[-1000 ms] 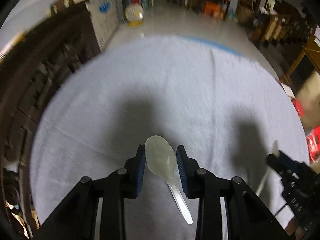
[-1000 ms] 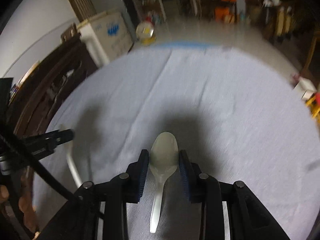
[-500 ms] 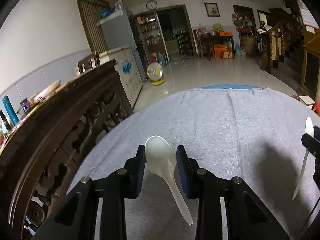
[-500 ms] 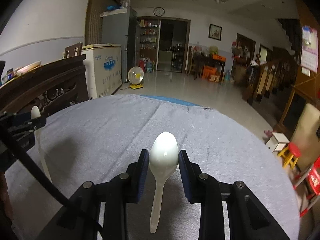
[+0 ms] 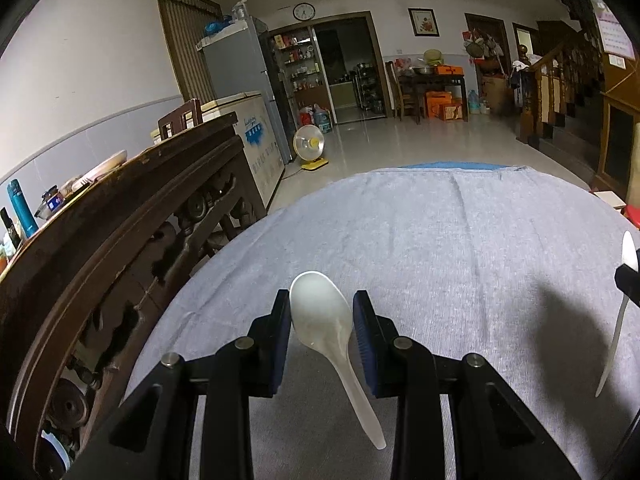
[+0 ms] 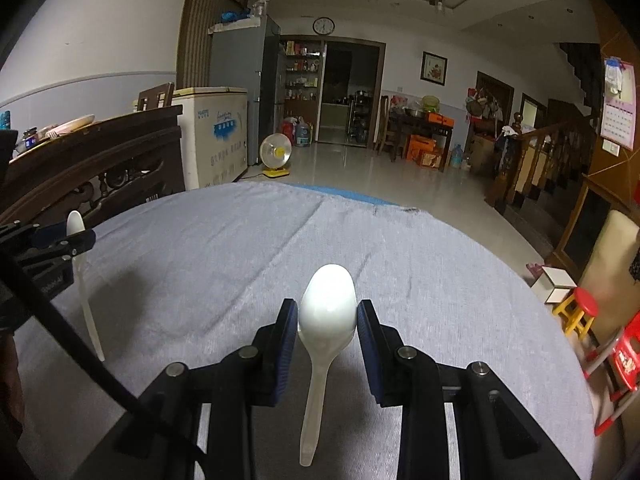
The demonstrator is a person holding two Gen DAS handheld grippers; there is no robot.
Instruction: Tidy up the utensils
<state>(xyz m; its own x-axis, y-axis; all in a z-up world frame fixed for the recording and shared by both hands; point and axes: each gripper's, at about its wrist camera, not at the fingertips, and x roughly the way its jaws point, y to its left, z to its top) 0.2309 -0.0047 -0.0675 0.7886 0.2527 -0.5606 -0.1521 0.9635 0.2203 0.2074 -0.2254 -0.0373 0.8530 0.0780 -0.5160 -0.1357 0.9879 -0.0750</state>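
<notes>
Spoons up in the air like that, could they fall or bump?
Maybe. Each gripper pinches only the bowl of its spoon: the left gripper holds the left spoon with the long handle hanging free, so it could swivel or slip. The right gripper grips the right spoon the same way. The two are near each other above the cloth, so the handles might knock together.
</notes>
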